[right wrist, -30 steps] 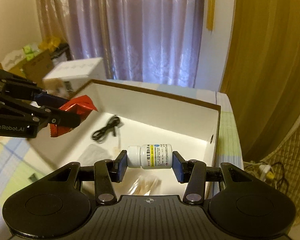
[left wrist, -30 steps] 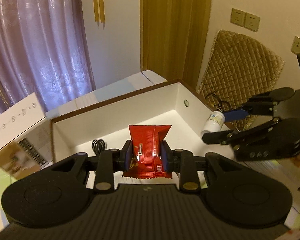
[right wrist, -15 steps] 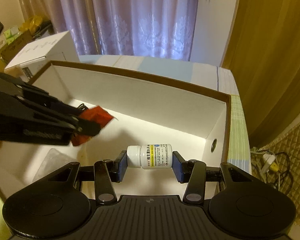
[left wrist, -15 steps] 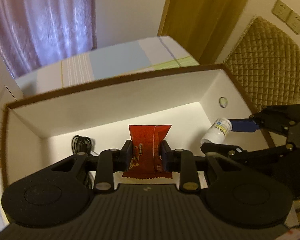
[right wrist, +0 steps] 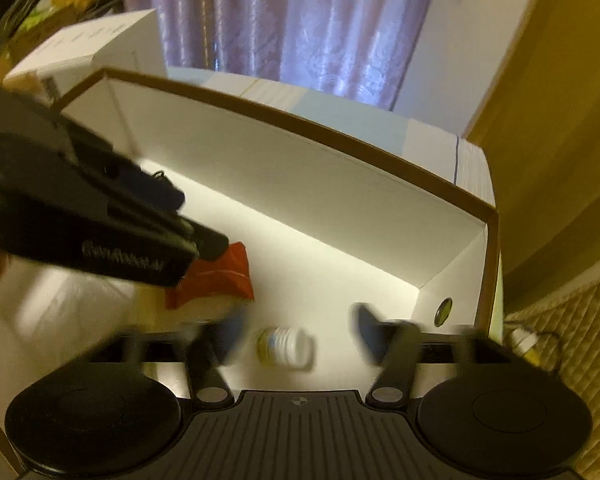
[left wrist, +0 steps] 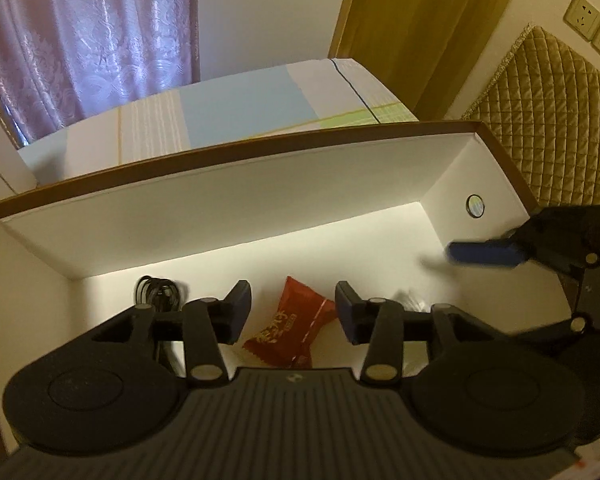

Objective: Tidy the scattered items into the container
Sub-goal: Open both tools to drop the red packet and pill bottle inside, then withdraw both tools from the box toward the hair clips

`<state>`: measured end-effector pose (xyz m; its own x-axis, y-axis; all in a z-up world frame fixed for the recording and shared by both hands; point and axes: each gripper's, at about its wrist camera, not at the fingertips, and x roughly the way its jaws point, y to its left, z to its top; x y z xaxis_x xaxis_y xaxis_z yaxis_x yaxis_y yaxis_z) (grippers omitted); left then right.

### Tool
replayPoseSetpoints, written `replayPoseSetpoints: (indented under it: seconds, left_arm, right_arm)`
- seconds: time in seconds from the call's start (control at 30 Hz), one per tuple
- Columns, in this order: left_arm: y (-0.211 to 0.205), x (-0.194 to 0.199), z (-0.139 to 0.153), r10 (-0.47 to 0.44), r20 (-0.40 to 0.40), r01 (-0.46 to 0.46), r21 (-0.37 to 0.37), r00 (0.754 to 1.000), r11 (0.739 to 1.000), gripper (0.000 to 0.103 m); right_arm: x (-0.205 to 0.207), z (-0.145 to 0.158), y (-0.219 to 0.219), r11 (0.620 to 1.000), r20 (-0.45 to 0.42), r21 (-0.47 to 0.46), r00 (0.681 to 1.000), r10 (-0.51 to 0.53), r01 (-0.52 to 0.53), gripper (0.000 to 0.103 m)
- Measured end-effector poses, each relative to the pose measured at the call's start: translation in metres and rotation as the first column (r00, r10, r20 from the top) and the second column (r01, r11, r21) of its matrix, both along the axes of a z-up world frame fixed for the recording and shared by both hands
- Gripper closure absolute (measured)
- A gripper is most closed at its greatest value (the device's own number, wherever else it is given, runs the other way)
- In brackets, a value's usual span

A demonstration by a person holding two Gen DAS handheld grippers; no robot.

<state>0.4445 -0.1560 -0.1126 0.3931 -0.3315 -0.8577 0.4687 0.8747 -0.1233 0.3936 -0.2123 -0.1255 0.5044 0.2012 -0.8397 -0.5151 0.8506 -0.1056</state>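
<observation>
Blur smears the wide-open right tool (right wrist: 298, 330) above the bottle (right wrist: 286, 346); left tool (left wrist: 293, 306) gapes empty.

glossy red foil packet (left wrist: 290, 330), matt white cardboard box (left wrist: 236, 200)

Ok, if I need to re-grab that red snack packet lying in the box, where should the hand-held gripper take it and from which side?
Take the red snack packet across its narrow middle, coming straight down from above. It lies flat and slanted on the floor of the box, so turn the left hand-held gripper to straddle the long edges. The crimped ends look too thin to hold well. Its jaws stand open above it.
</observation>
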Motion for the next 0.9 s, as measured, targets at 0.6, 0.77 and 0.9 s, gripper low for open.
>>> replayPoseSetpoints:
  seconds: [0.6, 0.77, 0.9]
  left_arm:
    - [0.037, -0.05, 0.03, 0.07, 0.057, -0.074, 0.073, 0.996, 0.995, 0.013]
    - [0.043, -0.066, 0.045, 0.081, 0.081, -0.088, 0.09, 0.993, 0.992, 0.012]
    - [0.046, -0.079, 0.058, 0.088, 0.094, -0.096, 0.088, 0.992, 0.991, 0.012]
  right_arm:
    - [-0.056, 0.015, -0.009, 0.995, -0.028, 0.104, 1.0, -0.004, 0.007, 0.002]
    - [-0.069, 0.026, -0.011, 0.992, -0.018, 0.122, 0.999, -0.027, 0.029, 0.002]
    - [-0.079, 0.033, -0.015, 0.99, -0.012, 0.132, 0.999, -0.048, 0.049, 0.002]
